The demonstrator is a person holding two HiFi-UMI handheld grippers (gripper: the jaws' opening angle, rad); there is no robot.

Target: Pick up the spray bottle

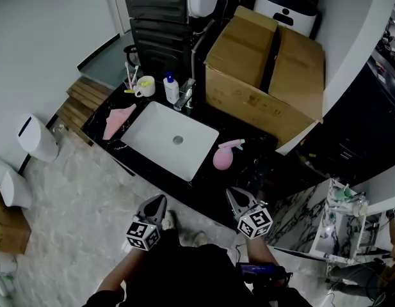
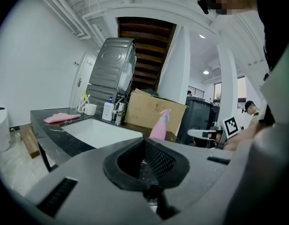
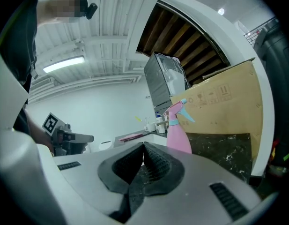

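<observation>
Pink spray bottle upright on dark worktop (right of sink); right gripper jaws closed, empty; left gripper jaws apparently closed too, both clear of bottle

Right of the white sink, the spray bottle is showing a pink body with a pale blue trigger. The counter around the sink is looking black with thin white veins. Left of the sink, the cloth is showing pink. Behind the sink, the mug is looking white, the soap bottle white with a blue cap, and the cardboard box plain brown. The floor in front of the sink is carrying a light grey marble pattern. The left gripper and the right gripper are showing grey shells, black pads and black-and-white square markers.
</observation>
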